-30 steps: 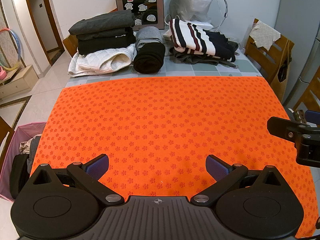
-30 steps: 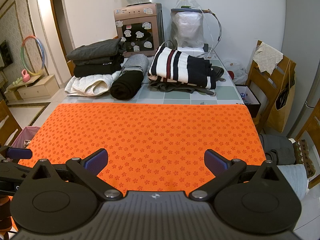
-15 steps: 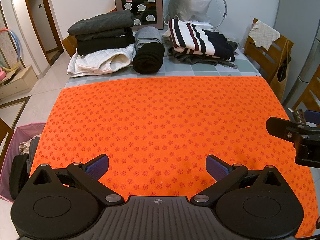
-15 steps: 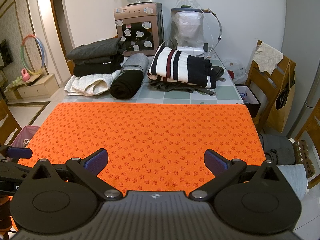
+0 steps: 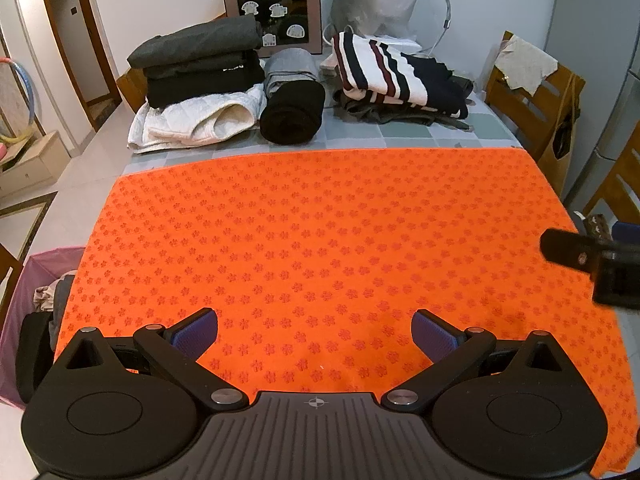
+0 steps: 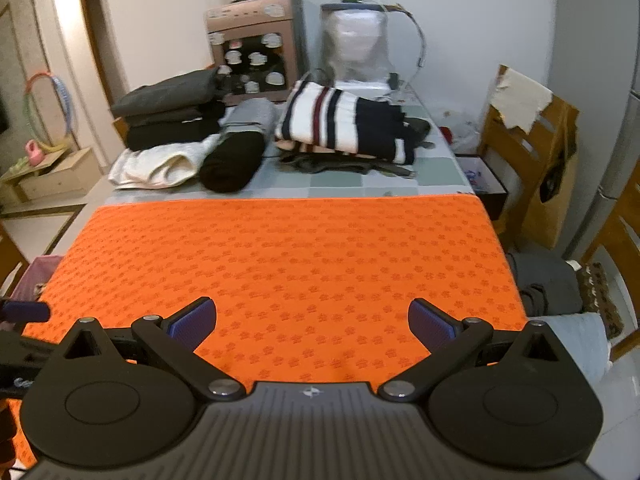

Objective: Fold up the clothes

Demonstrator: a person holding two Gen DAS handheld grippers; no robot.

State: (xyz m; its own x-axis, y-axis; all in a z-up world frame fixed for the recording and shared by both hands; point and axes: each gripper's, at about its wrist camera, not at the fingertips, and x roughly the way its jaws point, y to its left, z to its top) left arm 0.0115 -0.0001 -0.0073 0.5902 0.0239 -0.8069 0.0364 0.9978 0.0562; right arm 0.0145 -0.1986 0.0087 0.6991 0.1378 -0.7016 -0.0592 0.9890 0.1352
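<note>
Both wrist views face forward, sharing orange mat

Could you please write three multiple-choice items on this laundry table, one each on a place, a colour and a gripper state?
1. Where does the rolled black garment lie?
A. Between the white quilted piece and the striped sweater
B. In the pink laundry basket
C. In the middle of the mat

2. What colour is the mat that covers the near part of the table?
A. Green
B. Orange
C. Grey

3. What state is the left gripper in?
A. Shut on a shirt
B. Shut on nothing
C. Open, holding nothing

Answers: 1 A, as the roll sits beyond the mat's far edge with the white piece on its left and the stripes on its right. 2 B, orange with a small flower print. 3 C, as its blue pads stand far apart with only mat between them.
</note>
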